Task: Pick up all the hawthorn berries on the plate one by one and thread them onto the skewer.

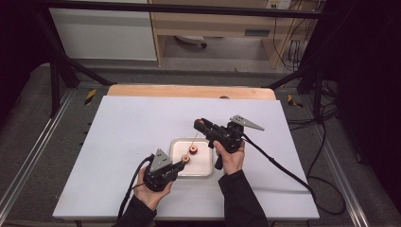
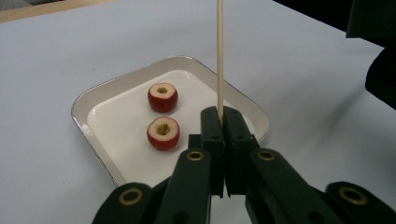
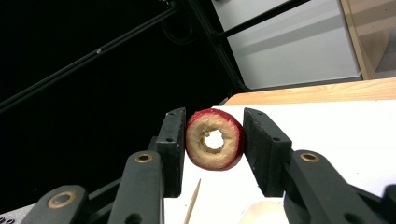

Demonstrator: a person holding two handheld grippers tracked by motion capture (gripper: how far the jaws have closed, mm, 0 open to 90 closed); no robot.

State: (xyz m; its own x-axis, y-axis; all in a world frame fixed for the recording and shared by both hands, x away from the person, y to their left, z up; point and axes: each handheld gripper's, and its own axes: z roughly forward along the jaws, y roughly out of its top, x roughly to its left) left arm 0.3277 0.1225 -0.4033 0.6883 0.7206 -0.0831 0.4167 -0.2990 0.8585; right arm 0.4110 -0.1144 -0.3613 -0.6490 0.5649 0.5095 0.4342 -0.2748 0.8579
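A cored hawthorn-like fruit is being pinched between the jaws of the right gripper, raised above the white table, its bored hole turned toward the camera in the right gripper view. A thin wooden skewer is being held upright by the left gripper, whose jaws are pressed tightly together on its lower end, over the near edge of a small white tray. The threading step is judged to be in hand: the fruit's hole is being lined up with the skewer's tip. Next, the hole must be brought squarely over the point and pushed down while the stick is being kept steady. Two more cored red fruits are waiting in the tray; nothing seems to be blocking the path, though the gap between tip and fruit is hard to judge in the high view.
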